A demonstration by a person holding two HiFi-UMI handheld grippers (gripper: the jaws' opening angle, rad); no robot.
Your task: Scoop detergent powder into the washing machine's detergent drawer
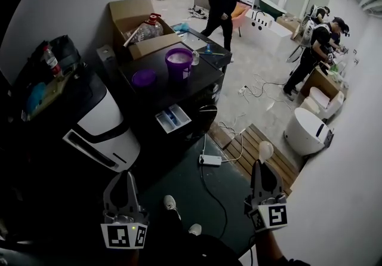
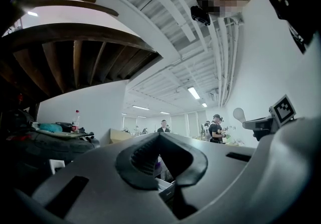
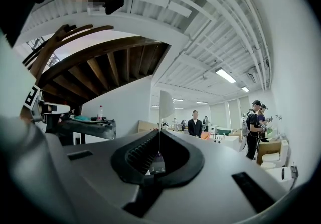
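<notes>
- At bottom of the head view, both grippers were held up, well apart from the washing machine [image 1: 200, 87] ahead.
- Left gripper [image 1: 123, 178]: clenched with nothing in it; its own view showed the black pads [image 2: 138, 155] meeting at a point, nothing between them.
- Right gripper [image 1: 263, 167]: grasping a white spoon [image 1: 265, 151] by the handle, bowl pointing up past the jaw tips. Right gripper view showed the spoon edge-on, a thin white blade [image 3: 164, 104] rising from the closed jaws. Whether the bowl held any powder could not be told.
- Detergent drawer [image 1: 172, 118]: pulled out from the front of the dark machine, white with a blue compartment, far from both grippers.
- Purple tub [image 1: 179, 61]: on the machine top, uncovered, pale contents visible. Purple lid [image 1: 144, 77] lay flat beside it to the left.
- Cardboard box [image 1: 136, 15] stood open behind the tub, clear bottles inside.
- White power strip [image 1: 210, 160] with cables lay on the floor in front of the machine, next to a wooden pallet [image 1: 253, 139].
- Person in black [image 1: 223, 6] stood behind the machine; more people [image 1: 315, 49] worked at the right wall.
</notes>
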